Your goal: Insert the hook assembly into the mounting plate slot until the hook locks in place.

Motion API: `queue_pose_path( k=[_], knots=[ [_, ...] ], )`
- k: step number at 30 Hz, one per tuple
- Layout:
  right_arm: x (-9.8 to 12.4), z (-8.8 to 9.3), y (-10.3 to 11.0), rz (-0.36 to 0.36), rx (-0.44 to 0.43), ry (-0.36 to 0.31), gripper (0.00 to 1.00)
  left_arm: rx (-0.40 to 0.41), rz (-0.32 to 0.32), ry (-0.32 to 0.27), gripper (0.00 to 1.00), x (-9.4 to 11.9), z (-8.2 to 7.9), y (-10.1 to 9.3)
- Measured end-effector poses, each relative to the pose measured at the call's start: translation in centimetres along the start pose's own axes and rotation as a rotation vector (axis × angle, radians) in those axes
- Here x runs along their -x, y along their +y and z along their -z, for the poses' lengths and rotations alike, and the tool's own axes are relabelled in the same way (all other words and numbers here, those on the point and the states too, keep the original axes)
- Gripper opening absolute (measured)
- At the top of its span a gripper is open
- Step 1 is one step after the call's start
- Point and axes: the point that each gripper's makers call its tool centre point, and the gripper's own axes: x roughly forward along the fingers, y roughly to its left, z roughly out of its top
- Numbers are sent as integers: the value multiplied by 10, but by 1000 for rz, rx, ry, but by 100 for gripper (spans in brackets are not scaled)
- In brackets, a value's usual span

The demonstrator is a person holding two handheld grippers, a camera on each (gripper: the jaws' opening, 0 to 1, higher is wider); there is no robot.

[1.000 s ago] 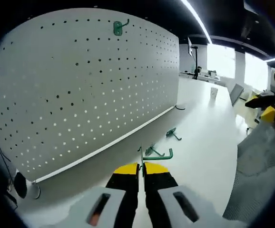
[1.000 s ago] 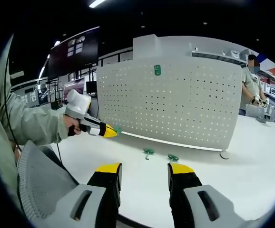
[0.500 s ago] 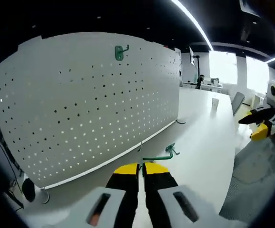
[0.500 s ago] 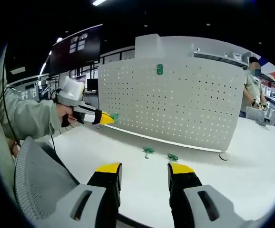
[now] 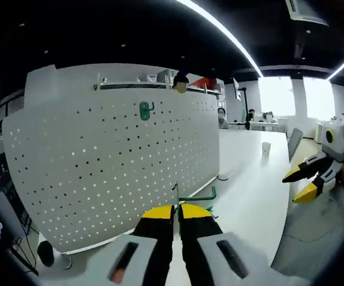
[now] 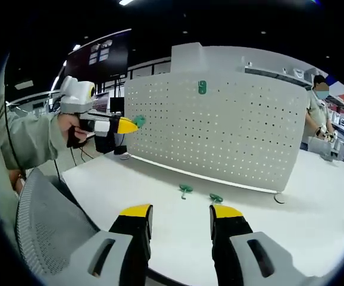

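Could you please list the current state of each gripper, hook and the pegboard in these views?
left gripper: shut on green hook, raised off the table
green hook: held, not yet in the board
right gripper: open, holding nothing
pegboard: upright on the table
mounted hook: hanging near the pegboard's top
two spare hooks: lying on the table

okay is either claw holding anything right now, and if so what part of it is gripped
The left claw is shut on a green hook, pinching its base end, hook arm pointing sideways. The right claw is open, holding nothing.
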Motion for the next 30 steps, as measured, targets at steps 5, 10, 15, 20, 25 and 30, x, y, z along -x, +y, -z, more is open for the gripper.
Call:
queue_pose_path(
  k=[5,10,15,20,25,30],
  knots=[
    [1,-1,0,-6,-15,-5,37,-5,15,-33,3,4,-15,-10],
    [1,-2,0,-18,-50,-4,37,-7,20,-65,3,9,-28,-17],
    [2,-2,1,-36,-79,-3,37,-9,20,-94,3,17,-37,-22],
    [3,-4,4,-64,-102,-1,37,-16,16,-131,3,28,-46,-27],
    [6,-8,1,-74,-141,-5,35,-34,16,-146,3,36,-51,-30],
    [7,-16,1,-73,-155,-15,34,-34,11,-155,3,39,-53,-30]
  ],
)
